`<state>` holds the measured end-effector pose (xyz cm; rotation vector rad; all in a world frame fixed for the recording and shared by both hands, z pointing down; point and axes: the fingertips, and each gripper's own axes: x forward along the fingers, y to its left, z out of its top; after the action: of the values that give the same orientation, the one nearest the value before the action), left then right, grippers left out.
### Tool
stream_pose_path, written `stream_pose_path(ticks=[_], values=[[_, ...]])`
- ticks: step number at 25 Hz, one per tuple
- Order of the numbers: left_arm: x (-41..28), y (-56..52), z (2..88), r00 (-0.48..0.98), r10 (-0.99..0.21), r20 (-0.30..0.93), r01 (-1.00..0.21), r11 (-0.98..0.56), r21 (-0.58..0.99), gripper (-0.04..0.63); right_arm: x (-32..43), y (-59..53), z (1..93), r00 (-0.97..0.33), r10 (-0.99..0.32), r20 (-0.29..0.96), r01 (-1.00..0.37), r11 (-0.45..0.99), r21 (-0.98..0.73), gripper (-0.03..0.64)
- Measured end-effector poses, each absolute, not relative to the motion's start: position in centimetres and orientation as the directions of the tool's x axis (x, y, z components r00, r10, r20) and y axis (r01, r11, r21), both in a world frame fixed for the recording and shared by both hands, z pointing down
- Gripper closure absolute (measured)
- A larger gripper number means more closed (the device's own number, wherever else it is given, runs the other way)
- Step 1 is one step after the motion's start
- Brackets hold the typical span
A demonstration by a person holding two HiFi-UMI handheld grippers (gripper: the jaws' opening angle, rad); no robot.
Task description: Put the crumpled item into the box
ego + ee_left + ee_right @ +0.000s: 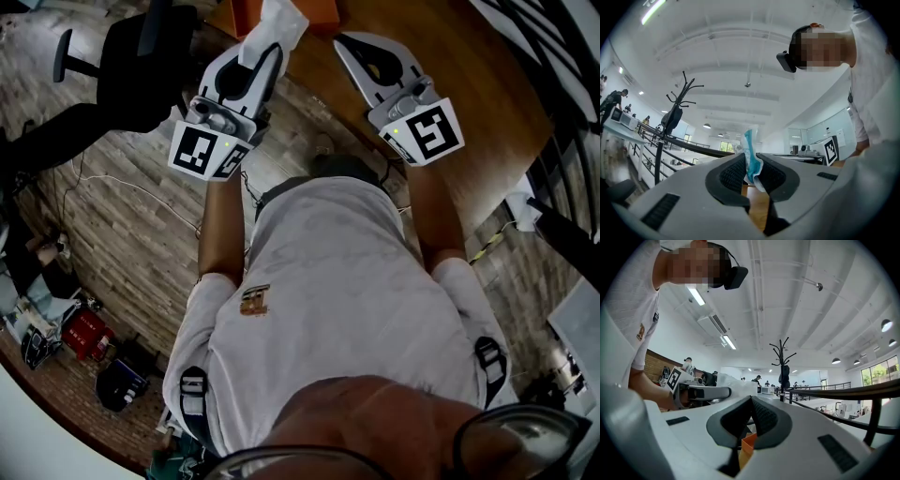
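Note:
A crumpled white item with a teal patch (751,158) sticks up from between the pads of my left gripper (751,174), which is shut on it. In the head view the same white wad (277,22) pokes out past the left gripper (267,52), right by an orange box (324,13) at the table's far side. To the right, my right gripper (343,41) hovers beside that box with its jaws shut and nothing in them. In the right gripper view its tips (751,399) meet, and the orange box (746,445) shows below them.
The box stands on a brown wooden table (469,103). A black office chair (141,56) is on the plank floor to the left, with cables and a red bag (86,333) nearer. A coat rack (783,357) and railings stand farther off.

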<state>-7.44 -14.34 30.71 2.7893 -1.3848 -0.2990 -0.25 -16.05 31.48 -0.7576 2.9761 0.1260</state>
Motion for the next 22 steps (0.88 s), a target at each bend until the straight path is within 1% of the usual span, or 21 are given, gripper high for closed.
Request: stream_pose_path(ticks=[3, 8, 13, 19, 22], values=[[-7.0, -15.6, 31.1, 0.582, -0.798, -0.156, -0.795, -0.599, 0.098, 0.517, 0.2, -17.3, 32.0, -0.885, -0.461, -0.065, -0.465, 0.883, 0.071, 0.584], [-5.9, -17.3, 31.5, 0.579, -0.803, -0.138, -0.799, -0.593, 0.100, 0.517, 1.4, -19.1, 31.9, -0.888, -0.455, -0.073, -0.460, 0.885, 0.075, 0.584], [-5.4, -18.4, 31.9, 0.587, -0.803, -0.108, -0.796, -0.596, 0.104, 0.517, 2.1, -20.1, 32.3, -0.889, -0.455, -0.050, -0.457, 0.886, 0.075, 0.584], [-5.7, -20.0, 32.9, 0.599, -0.797, -0.072, -0.790, -0.603, 0.111, 0.517, 1.7, -21.2, 32.1, -0.891, -0.448, -0.071, -0.452, 0.889, 0.073, 0.584], [-6.0, -20.9, 33.6, 0.609, -0.792, -0.050, -0.783, -0.610, 0.121, 0.517, 1.4, -21.9, 32.7, -0.893, -0.449, -0.038, -0.450, 0.889, 0.079, 0.584]])
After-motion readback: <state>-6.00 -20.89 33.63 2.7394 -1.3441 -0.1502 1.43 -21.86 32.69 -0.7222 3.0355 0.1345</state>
